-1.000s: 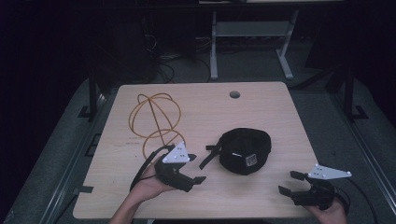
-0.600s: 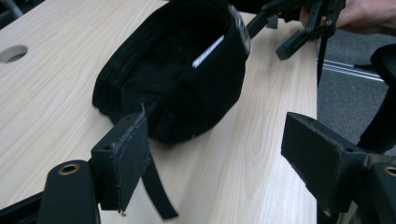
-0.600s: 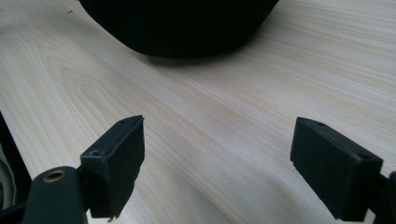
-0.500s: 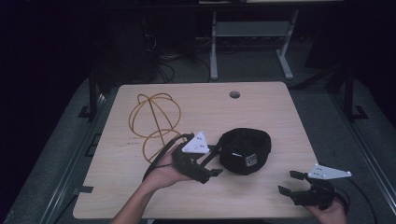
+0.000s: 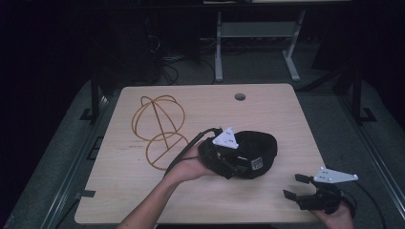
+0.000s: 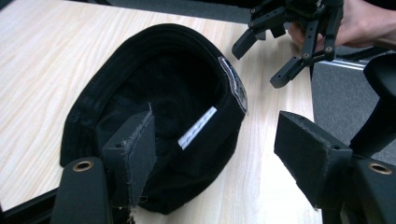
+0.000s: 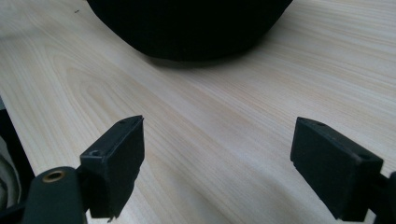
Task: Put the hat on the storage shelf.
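I am holding the left gripper (image 6: 212,144) released, one jaw reaching inside the black cap (image 5: 258,150), which is lying upturned at table centre; the right gripper (image 5: 298,187) is waiting unclenched and empty at five o'clock; I am risking pinching only the lining, so the soft brim may be slipping free.

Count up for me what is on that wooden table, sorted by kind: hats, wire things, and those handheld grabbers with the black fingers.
Black hat: 1
Orange wire stand: 1
Handheld grippers: 2, the left gripper at the hat and the right gripper near the table's corner, both open
Total: 4
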Action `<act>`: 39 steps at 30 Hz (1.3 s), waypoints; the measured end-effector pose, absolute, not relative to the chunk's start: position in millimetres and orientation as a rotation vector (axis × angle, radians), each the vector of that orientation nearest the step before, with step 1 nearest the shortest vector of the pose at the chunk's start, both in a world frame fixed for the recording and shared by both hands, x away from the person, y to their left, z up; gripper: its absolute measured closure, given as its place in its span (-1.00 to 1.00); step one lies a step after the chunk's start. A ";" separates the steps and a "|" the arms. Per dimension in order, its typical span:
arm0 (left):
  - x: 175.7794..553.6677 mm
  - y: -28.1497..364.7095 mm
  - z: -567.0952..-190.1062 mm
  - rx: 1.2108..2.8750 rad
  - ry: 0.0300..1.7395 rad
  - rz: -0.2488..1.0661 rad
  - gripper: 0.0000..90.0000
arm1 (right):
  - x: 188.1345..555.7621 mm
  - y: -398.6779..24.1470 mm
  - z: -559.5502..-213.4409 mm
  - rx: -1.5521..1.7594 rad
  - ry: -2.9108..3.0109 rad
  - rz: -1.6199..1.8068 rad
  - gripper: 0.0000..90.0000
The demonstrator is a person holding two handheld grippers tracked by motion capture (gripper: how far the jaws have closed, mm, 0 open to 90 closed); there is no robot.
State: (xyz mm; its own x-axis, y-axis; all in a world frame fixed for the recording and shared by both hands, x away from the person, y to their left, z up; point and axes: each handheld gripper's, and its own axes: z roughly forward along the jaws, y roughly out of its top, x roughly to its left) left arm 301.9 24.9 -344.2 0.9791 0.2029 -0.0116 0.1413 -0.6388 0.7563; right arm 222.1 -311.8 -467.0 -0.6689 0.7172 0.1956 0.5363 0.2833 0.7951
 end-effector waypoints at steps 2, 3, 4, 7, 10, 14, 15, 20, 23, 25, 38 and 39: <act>304.5 18.9 -345.1 2.284 0.231 0.083 -0.34 | 222.5 -311.2 -466.7 1.166 2.350 1.332 -0.62; 307.3 13.2 -345.6 2.289 0.227 0.076 -0.30 | 222.2 -310.6 -465.6 1.163 2.348 1.335 -0.62; 307.3 13.2 -345.6 2.289 0.227 0.076 -0.29 | 222.2 -310.6 -465.6 1.163 2.348 1.335 -0.62; 309.6 3.1 -348.2 2.321 0.213 0.088 -0.23 | 223.0 -310.6 -466.0 1.165 2.343 1.339 -0.62; 311.1 -2.8 -350.6 2.341 0.198 0.079 -0.09 | 223.6 -311.0 -467.3 1.165 2.345 1.333 -0.62; 309.9 -9.4 -357.0 2.386 0.179 0.076 0.14 | 222.7 -311.5 -466.7 1.158 2.341 1.338 -0.62; 310.2 -10.1 -358.1 2.391 0.180 0.070 0.26 | 222.5 -311.7 -466.5 1.161 2.334 1.339 -0.63; 314.8 -8.4 -367.8 2.403 0.154 0.017 0.60 | 222.7 -310.6 -467.1 1.165 2.337 1.334 -0.63; 316.5 -6.2 -376.0 2.400 0.156 0.003 0.77 | 222.9 -309.5 -467.3 1.161 2.340 1.329 -0.63; 316.3 -5.3 -379.8 2.390 0.156 0.002 0.79 | 223.0 -309.6 -467.3 1.165 2.339 1.330 -0.63; 322.4 -1.1 -377.6 2.363 0.172 -0.035 0.81 | 225.1 -307.3 -468.8 1.197 2.350 1.381 -0.61; 323.0 -0.4 -375.4 2.356 0.175 -0.037 0.81 | 225.2 -306.1 -469.4 1.201 2.347 1.391 -0.62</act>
State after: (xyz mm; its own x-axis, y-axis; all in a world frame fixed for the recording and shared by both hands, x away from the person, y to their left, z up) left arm 323.0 -0.4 -375.4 0.9901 0.1157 -0.0791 0.1378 -0.7024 0.6984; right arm 225.2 -306.1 -469.4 -0.6647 0.7049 0.2478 0.5558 0.2448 0.7944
